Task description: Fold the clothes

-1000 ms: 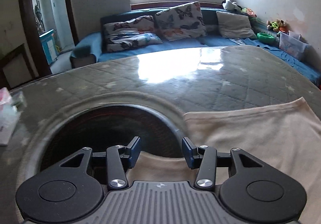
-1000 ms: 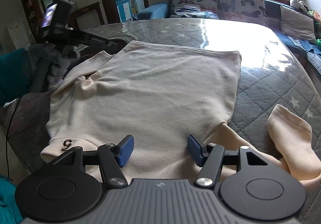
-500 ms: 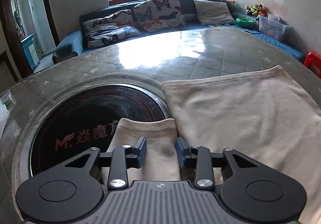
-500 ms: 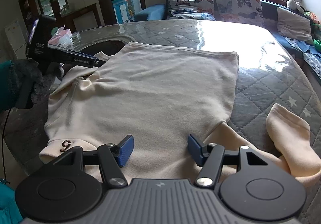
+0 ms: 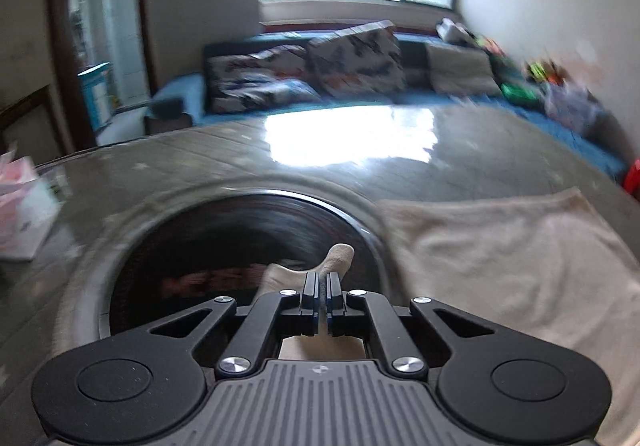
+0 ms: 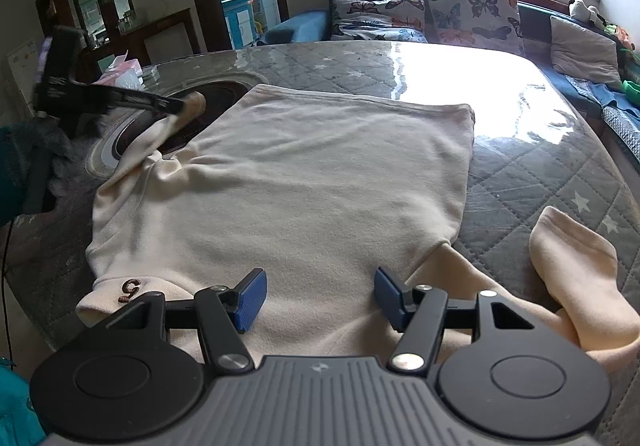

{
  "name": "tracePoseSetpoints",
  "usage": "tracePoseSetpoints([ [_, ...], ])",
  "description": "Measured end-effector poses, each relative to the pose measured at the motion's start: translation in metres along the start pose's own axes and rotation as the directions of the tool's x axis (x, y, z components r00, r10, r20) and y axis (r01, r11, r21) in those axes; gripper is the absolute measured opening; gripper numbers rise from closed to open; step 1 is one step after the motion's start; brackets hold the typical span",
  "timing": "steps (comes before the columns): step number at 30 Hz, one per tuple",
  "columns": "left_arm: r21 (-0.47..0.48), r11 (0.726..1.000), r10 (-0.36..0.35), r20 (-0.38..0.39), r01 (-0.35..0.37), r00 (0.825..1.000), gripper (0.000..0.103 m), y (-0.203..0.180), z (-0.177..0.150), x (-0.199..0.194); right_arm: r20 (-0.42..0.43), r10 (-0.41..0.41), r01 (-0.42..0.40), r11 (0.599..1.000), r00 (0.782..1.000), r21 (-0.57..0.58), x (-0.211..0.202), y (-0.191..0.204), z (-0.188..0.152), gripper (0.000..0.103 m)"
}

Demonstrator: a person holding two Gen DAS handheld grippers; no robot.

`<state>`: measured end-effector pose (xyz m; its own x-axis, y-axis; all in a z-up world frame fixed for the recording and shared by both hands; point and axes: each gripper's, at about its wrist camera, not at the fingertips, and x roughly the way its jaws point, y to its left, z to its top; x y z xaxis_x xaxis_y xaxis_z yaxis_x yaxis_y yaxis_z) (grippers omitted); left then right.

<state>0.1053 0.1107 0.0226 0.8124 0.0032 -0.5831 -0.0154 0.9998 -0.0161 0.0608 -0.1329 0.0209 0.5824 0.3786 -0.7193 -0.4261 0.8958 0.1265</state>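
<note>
A cream long-sleeved top (image 6: 320, 182) lies flat on the round quilted table (image 6: 540, 150); it also shows in the left wrist view (image 5: 512, 258). My left gripper (image 5: 321, 282) is shut on the cuff of the left sleeve (image 5: 336, 258) and holds it raised over the dark round inset (image 5: 248, 230). In the right wrist view the left gripper (image 6: 182, 106) lifts that sleeve (image 6: 160, 134) off the table. My right gripper (image 6: 318, 296) is open and empty, low over the top's near edge. The right sleeve (image 6: 572, 274) lies folded at the right.
A pink tissue pack (image 5: 20, 206) lies at the table's left. A blue sofa with butterfly cushions (image 6: 472, 12) stands behind the table under the window. A red stool (image 5: 632, 178) is beyond the right edge. The dark inset (image 6: 216, 102) sits left of the top.
My left gripper has closed on the left sleeve cuff and lifted it up off the table. The right gripper has stayed still and open.
</note>
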Motion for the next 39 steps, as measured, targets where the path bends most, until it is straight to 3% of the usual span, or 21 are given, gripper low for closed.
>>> tracePoseSetpoints([
  [6, -0.173, 0.980, 0.111, 0.069, -0.097, 0.991, 0.003, 0.048, -0.018, -0.053, 0.008, -0.012, 0.012, 1.000, 1.000, -0.008, -0.001, 0.003, -0.001, 0.061],
  [8, -0.221, 0.966, 0.147, 0.052, -0.132, 0.988, 0.003, 0.064, -0.033, -0.065, 0.009, -0.016, 0.016, 1.000, 1.000, -0.007, -0.001, 0.004, -0.002, 0.061],
  [13, -0.269, 0.943, 0.199, -0.020, -0.197, 0.980, 0.003, 0.081, -0.066, -0.069, 0.001, -0.028, 0.028, 0.999, 1.000, -0.025, -0.002, 0.008, -0.002, 0.061],
  [29, -0.362, 0.879, 0.313, -0.051, -0.310, 0.948, 0.001, 0.115, -0.094, -0.088, -0.021, -0.001, -0.002, 0.992, 1.000, -0.123, 0.007, 0.034, -0.001, 0.066],
  [39, -0.297, 0.927, 0.226, -0.043, -0.228, 0.973, 0.001, 0.096, -0.082, -0.085, -0.040, 0.024, -0.031, 0.982, 0.999, -0.184, 0.008, 0.037, -0.002, 0.069],
])
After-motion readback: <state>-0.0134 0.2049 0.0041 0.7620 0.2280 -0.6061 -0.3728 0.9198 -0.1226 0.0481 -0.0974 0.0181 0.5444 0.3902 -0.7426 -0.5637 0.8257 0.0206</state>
